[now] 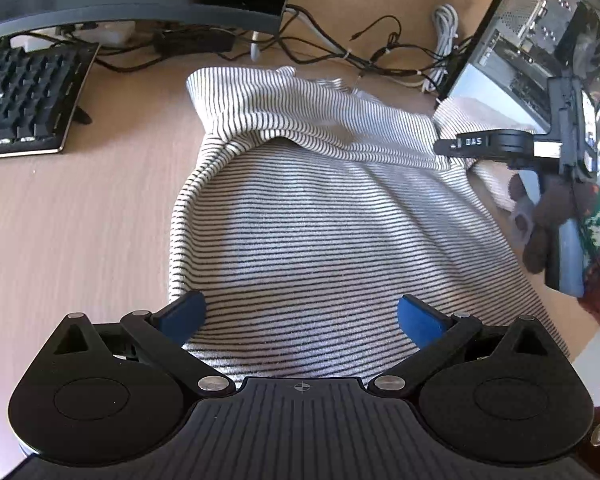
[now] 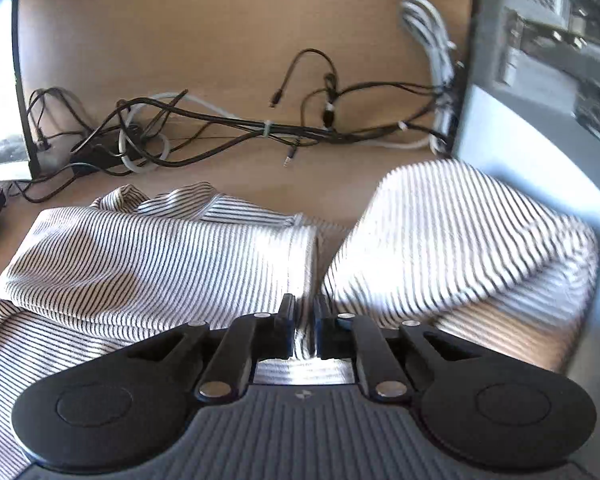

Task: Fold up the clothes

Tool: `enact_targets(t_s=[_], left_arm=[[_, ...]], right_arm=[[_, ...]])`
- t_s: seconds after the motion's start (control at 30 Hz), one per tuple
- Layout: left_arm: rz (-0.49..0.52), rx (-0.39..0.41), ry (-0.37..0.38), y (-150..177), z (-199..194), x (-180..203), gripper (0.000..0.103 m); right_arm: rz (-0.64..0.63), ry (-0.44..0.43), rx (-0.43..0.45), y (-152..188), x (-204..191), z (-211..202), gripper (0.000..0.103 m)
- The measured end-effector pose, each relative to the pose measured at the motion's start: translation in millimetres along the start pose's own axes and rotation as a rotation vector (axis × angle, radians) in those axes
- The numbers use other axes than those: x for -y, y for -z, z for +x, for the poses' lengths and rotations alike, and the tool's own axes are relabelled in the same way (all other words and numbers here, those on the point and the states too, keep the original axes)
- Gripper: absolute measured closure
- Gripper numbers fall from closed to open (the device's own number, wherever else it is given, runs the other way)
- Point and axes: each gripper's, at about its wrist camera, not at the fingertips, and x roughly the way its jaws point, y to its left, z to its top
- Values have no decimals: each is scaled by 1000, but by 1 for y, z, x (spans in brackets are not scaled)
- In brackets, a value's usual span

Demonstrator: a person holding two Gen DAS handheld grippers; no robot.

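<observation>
Right claw [image 2: 304, 326] pinching striped shirt [image 1: 320, 220]; shirt lengthwise away.

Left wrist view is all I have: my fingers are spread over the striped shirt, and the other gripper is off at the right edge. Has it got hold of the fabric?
Observer: Yes. The right gripper is shut on a pinch of the striped shirt; fabric bunches between its fingers.
Operator: Which part of the shirt?
Observer: A fold between the body and the sleeve, which lies off to the right next to the computer case.
Operator: Anything beyond it?
Observer: A tangle of black and white cables on the desk, apart from the shirt.
Operator: And my left gripper?
Observer: Not visible in the right wrist view.
</observation>
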Motion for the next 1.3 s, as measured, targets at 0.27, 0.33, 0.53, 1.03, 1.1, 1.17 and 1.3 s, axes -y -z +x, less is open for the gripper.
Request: enact_targets(t_s=[0.27, 0.33, 0.53, 1.03, 1.1, 1.17, 1.3], left_arm=[[60, -52, -52, -5, 5, 9, 0], [73, -56, -53, -4, 5, 9, 0], [118, -63, -12, -2, 2, 4, 0], [199, 174, 167, -83, 29, 30, 0], [139, 159, 154, -94, 51, 31, 0], [73, 128, 138, -96, 70, 27, 0], [65, 117, 135, -88, 83, 15, 0]], right_arm=[[50, -103, 76, -19, -12, -22, 87], [66, -114, 44, -14, -15, -13, 82], [45, -68, -28, 6, -28, 7, 80], [101, 52, -17, 42, -25, -71, 68], [102, 79, 13, 37, -18, -81, 68], [121, 110, 49, 29, -8, -89, 68], [252, 85, 70, 13, 19, -87, 48]])
